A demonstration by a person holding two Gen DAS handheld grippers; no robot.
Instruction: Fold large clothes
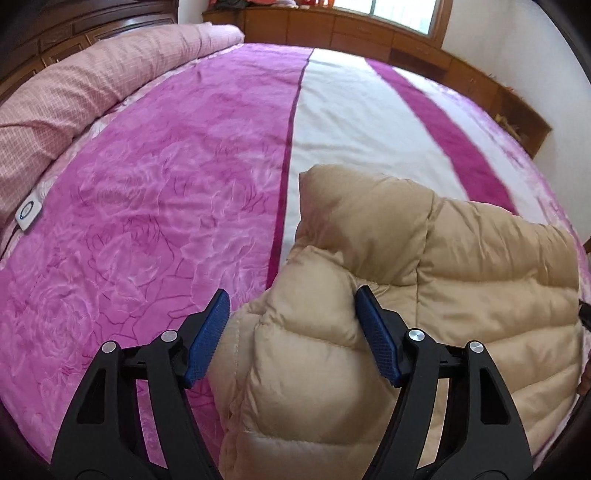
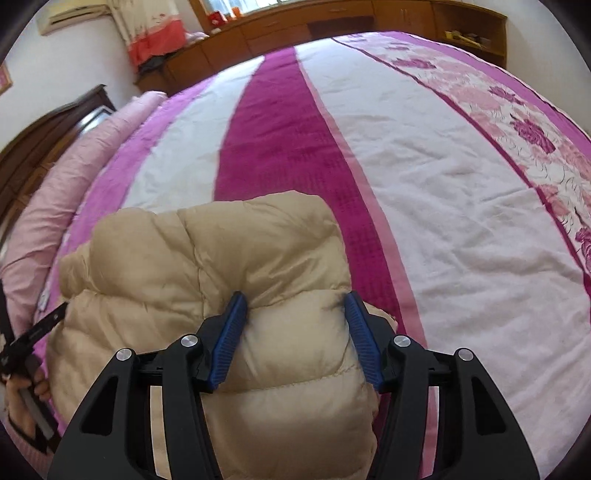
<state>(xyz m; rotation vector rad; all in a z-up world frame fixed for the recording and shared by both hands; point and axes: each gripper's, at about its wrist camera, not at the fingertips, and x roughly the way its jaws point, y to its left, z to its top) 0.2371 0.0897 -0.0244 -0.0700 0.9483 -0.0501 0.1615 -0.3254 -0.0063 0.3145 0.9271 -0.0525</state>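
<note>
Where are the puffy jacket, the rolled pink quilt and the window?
jacket (image 2: 221,258): right wrist view, upper quilted panel.
quilt (image 1: 110,70): left wrist view, middle of the roll.
window (image 1: 402,14): left wrist view, glass pane.

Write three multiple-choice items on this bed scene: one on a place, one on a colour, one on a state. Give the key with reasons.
1. Where does the puffer jacket lie?
A. on the bedspread
B. on the floor
C. on a chair

2. What colour is the jacket?
A. black
B. tan
C. green

3. How do the right gripper jaws stand?
A. shut on nothing
B. holding a hanger
C. set either side of a jacket bulge

Key:
1 A, striped pink and white bedding surrounds it.
2 B, its quilted shell is tan in both views.
3 C, a blue pad sits against each side of the padding.
</note>
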